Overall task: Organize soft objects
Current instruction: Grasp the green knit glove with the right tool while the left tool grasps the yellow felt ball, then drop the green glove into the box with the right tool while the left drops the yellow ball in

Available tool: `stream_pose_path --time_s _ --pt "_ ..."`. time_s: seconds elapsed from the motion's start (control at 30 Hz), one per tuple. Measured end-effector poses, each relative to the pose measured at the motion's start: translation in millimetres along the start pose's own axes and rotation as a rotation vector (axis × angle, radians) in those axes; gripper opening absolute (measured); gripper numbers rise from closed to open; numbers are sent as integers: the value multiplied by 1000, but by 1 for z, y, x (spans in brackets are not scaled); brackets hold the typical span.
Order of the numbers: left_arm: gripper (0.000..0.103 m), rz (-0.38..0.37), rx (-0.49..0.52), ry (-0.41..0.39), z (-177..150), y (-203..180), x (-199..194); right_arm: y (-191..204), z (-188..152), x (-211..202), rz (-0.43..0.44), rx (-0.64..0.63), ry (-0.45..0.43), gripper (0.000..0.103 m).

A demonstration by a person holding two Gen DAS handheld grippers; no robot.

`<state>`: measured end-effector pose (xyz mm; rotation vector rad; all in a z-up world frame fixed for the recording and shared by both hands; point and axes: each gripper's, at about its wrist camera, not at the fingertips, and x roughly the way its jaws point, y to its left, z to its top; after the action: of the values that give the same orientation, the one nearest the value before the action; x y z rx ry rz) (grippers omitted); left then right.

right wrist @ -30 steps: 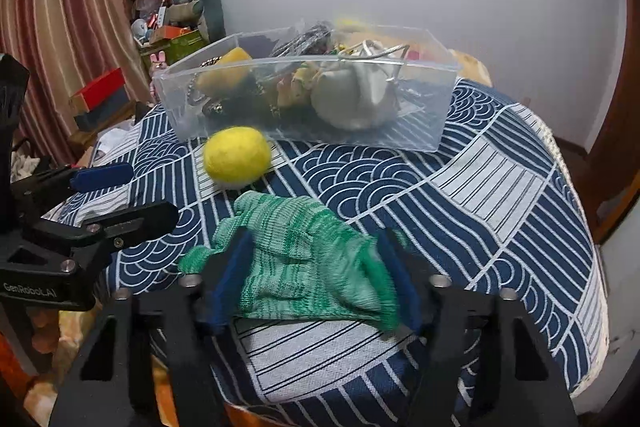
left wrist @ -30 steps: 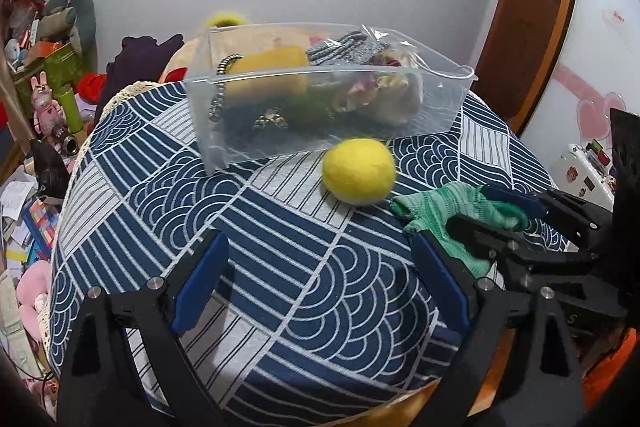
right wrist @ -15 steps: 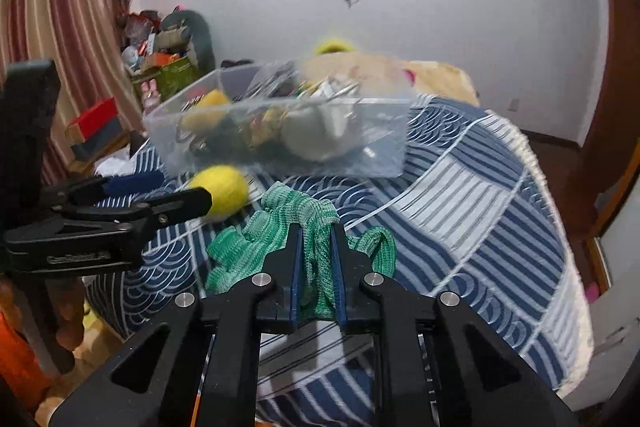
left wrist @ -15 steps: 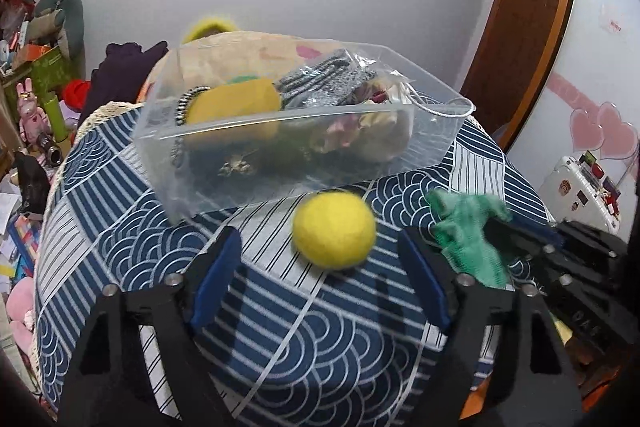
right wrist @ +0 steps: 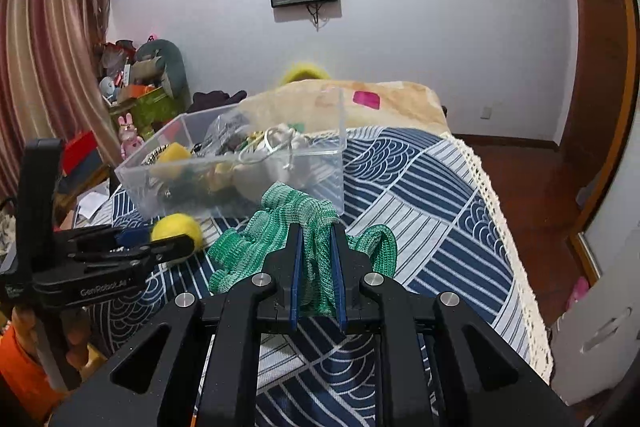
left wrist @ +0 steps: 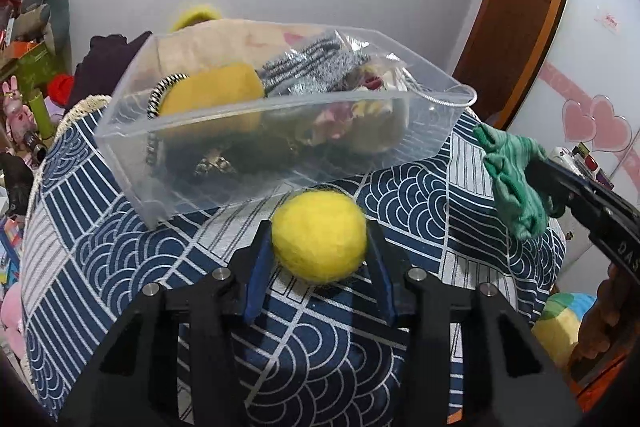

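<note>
My left gripper [left wrist: 318, 239] is shut on a yellow felt ball [left wrist: 319, 237], just in front of a clear plastic bin [left wrist: 276, 143] holding several soft items. My right gripper [right wrist: 316, 231] is shut on a green knitted glove [right wrist: 304, 227] and holds it raised above the table, near the bin's [right wrist: 240, 167] front right corner. In the left wrist view the glove [left wrist: 514, 183] hangs at the right from the right gripper. In the right wrist view the left gripper [right wrist: 176, 239] with the ball [right wrist: 176, 225] is at the left.
A blue and white patterned cloth [right wrist: 420, 211] covers the round table, with a lace edge at the right. A beige cushion [right wrist: 340, 103] lies behind the bin. Toys and boxes [right wrist: 136, 87] crowd the far left.
My left gripper moved forward and closed on the yellow ball. My right gripper closed on the green glove and lifted it off the table toward the bin.
</note>
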<state>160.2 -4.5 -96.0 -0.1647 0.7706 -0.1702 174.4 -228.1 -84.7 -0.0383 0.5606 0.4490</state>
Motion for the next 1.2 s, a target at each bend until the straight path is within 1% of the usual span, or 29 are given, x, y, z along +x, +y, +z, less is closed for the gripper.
stream_pose_path --time_s 0.1,0.33,0.6,0.73,0.97,1.07,1.2 --pt "44 10 8 -18 0 0 -8 2 8 -1 -1 -2 -12 12" --pt "44 20 25 -94 12 -3 -34 7 28 -5 -4 -27 -62 12" --pt "44 18 26 -195 38 -5 -58 18 51 1 -4 -72 -115 12" --pt "44 19 20 -224 48 -5 -65 24 65 6 -1 -94 -140 12" --pt "44 49 37 -277 70 -5 -61 32 87 23 1 -100 -163 12" --pt "44 51 33 -278 74 -3 -57 34 88 29 -5 -101 -162 12" --pt "44 47 26 -260 78 -1 -44 33 86 41 2 -91 -132 12"
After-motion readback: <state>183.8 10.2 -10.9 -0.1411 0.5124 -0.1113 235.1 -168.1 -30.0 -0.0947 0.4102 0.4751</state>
